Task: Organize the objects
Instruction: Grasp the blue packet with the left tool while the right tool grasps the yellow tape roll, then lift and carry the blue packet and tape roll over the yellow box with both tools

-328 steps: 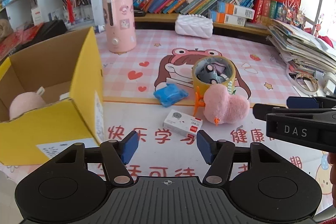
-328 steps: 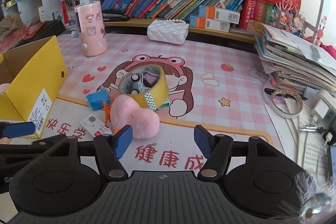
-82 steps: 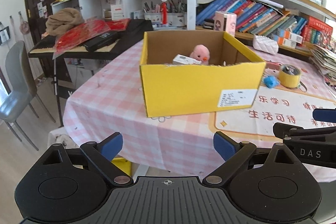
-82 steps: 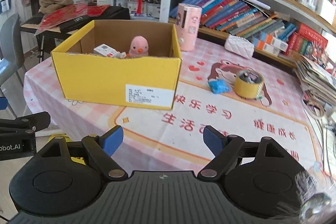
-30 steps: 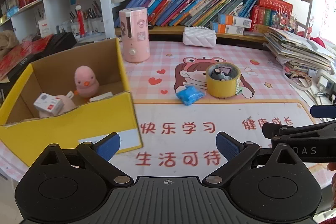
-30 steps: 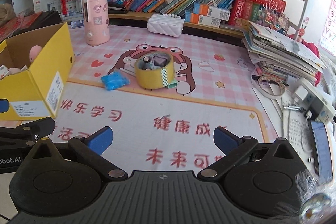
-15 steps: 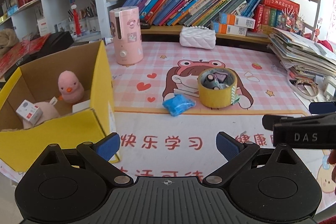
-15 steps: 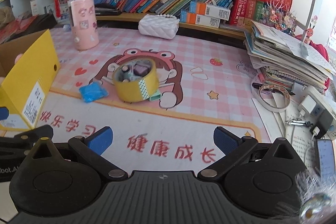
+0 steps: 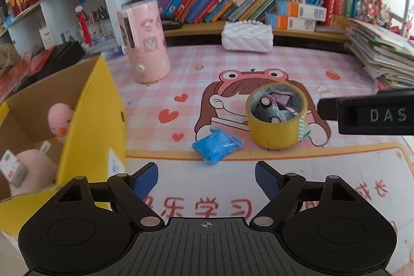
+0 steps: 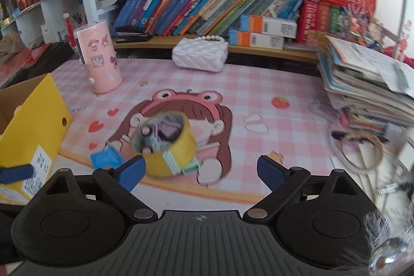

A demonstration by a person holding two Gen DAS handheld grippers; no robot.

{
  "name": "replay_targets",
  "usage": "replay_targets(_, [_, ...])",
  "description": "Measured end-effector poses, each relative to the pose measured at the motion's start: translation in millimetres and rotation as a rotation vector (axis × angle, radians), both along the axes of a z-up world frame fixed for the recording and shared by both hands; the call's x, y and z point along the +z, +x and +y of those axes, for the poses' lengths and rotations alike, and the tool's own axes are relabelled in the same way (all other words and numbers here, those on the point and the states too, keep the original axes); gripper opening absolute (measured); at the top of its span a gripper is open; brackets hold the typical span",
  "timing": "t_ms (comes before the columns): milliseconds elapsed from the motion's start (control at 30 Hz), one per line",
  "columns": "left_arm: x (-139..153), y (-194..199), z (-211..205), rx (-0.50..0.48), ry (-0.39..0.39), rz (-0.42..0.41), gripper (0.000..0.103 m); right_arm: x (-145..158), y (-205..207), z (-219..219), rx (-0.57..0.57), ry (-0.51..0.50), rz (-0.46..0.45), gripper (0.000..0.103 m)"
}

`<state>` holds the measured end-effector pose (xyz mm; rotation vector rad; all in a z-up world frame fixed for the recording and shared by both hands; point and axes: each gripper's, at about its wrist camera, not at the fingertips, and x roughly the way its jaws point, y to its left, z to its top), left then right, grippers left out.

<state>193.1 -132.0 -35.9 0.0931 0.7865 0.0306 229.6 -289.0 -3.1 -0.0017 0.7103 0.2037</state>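
Observation:
A yellow tape roll (image 9: 276,118) with small items inside stands on the pink mat; it also shows in the right wrist view (image 10: 165,146). A blue packet (image 9: 216,145) lies just left of it, also seen in the right wrist view (image 10: 106,158). The yellow cardboard box (image 9: 90,120) at the left holds a pink duck plush (image 9: 60,120), another pink plush and a small white box (image 9: 11,170). My left gripper (image 9: 206,177) is open and empty, just short of the blue packet. My right gripper (image 10: 200,172) is open and empty, near the tape roll.
A pink cylinder appliance (image 9: 143,48) and a white quilted bag (image 9: 247,36) stand at the back of the table. A stack of papers (image 10: 367,89) and a thin tape ring (image 10: 361,149) lie at the right. Bookshelves run behind.
Both grippers have moved forward toward the tape roll and blue packet, which now sit closer. The yellow box has slid toward the left edge of both views. Both stay open.

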Motion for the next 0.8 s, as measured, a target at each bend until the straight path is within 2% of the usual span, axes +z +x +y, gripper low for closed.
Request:
replay_targets(100, [-10.9,17.7,-3.2,0.013,-0.001,0.014,0.082,1.0,13.2,5.2,0.027,-0.01,-0.006,0.094])
replay_targets(267, [-28.2,46.5,-6.7,0.031,0.002,0.04,0.071,2.5,26.3,8.8,0.047,-0.017,-0.012,0.094])
replay_targets(433, [-38.2,62.5,-5.9,0.037,-0.005,0.039,0.069,1.4,35.0,7.3,0.055,-0.011,-0.001,0.094])
replay_targets(500, [-42.8,66.9,-5.9,0.027,-0.004,0.055,0.057,0.4,37.9,7.9,0.06,-0.006,0.006,0.094])
replay_targets(567, [-44.3,67.5,-5.2,0.019,-0.008,0.059,0.053,-0.7,40.6,9.0,0.066,-0.004,0.013,0.095])
replay_targets(600, [-44.0,66.3,-4.7,0.016,-0.011,0.056,0.048,-1.7,42.4,9.8,0.071,-0.002,0.018,0.095])
replay_targets(633, [-43.9,65.9,-4.0,0.008,-0.016,0.061,0.031,-3.0,44.6,10.9,0.075,0.0,0.023,0.096])
replay_targets(800, [-38.3,56.3,4.7,0.034,-0.015,0.063,0.029,-9.7,55.0,18.3,0.094,-0.004,0.044,0.097])
